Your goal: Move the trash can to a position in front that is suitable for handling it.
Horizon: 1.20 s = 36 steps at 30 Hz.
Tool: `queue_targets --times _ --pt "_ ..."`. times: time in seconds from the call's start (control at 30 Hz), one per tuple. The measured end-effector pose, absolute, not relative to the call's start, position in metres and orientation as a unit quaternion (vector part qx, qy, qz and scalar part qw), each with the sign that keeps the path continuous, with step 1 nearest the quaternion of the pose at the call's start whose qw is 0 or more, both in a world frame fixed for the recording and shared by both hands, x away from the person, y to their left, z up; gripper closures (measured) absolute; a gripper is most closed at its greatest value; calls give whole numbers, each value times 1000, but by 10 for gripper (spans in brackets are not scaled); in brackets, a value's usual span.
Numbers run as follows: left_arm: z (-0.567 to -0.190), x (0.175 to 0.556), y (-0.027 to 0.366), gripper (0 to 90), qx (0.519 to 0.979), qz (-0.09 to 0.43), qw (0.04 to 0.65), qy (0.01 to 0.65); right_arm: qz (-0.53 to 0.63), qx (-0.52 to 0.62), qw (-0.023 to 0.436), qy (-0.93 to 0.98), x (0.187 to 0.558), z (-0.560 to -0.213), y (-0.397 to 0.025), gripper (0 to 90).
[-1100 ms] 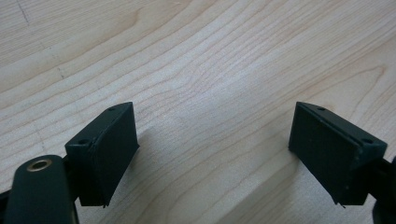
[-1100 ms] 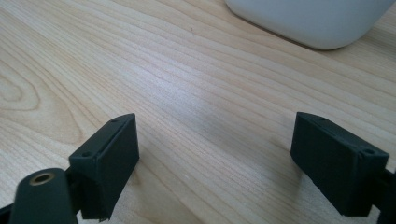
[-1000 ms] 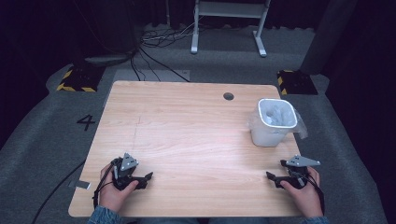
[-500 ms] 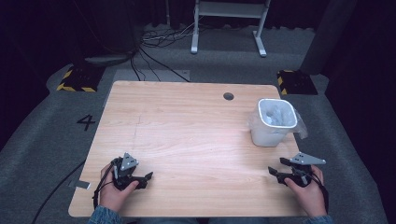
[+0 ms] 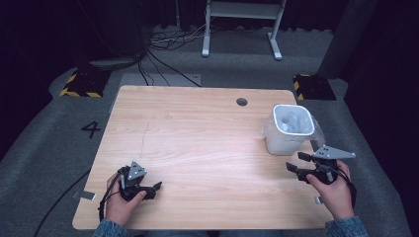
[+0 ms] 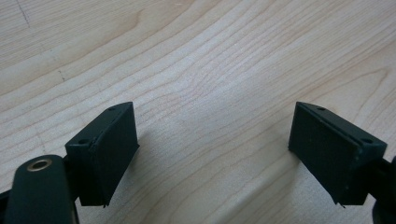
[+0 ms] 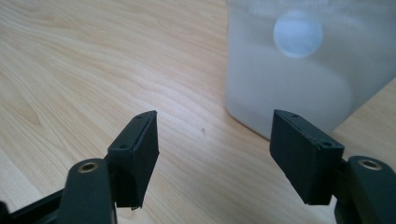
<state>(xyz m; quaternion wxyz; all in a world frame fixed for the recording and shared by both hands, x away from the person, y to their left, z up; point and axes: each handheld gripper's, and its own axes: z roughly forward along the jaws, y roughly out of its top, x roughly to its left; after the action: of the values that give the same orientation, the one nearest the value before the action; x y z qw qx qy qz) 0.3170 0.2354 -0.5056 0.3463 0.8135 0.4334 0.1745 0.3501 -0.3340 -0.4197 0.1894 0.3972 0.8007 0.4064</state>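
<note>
Two tools gaping, right tool near tub (contents blurred, top cut off)

A light wooden bench carries a white translucent bin near its far right edge, standing upright.
</note>
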Motion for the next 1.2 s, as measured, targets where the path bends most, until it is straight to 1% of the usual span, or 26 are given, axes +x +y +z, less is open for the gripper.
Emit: queue_targets --times 0.1,0.3,0.37,0.57,0.8,0.97,1.2 --pt "-506 317 235 151 813 174 346 433 413 393 184 801 354 -409 -332 333" --pt "-506 317 235 151 814 174 346 433 422 386 191 798 359 -392 -327 336" --pt "-506 317 235 151 813 173 347 434 423 383 197 797 363 -384 -325 337" --pt "-506 317 235 151 813 173 346 434 427 381 206 794 368 -375 -322 343" --pt "-505 317 235 151 814 174 345 434 429 371 229 791 378 -361 -312 373" --pt "-505 317 235 151 814 174 345 434 426 367 236 793 385 -357 -306 390" --pt "-506 317 235 151 813 173 346 435 408 372 234 801 406 -357 -295 433"
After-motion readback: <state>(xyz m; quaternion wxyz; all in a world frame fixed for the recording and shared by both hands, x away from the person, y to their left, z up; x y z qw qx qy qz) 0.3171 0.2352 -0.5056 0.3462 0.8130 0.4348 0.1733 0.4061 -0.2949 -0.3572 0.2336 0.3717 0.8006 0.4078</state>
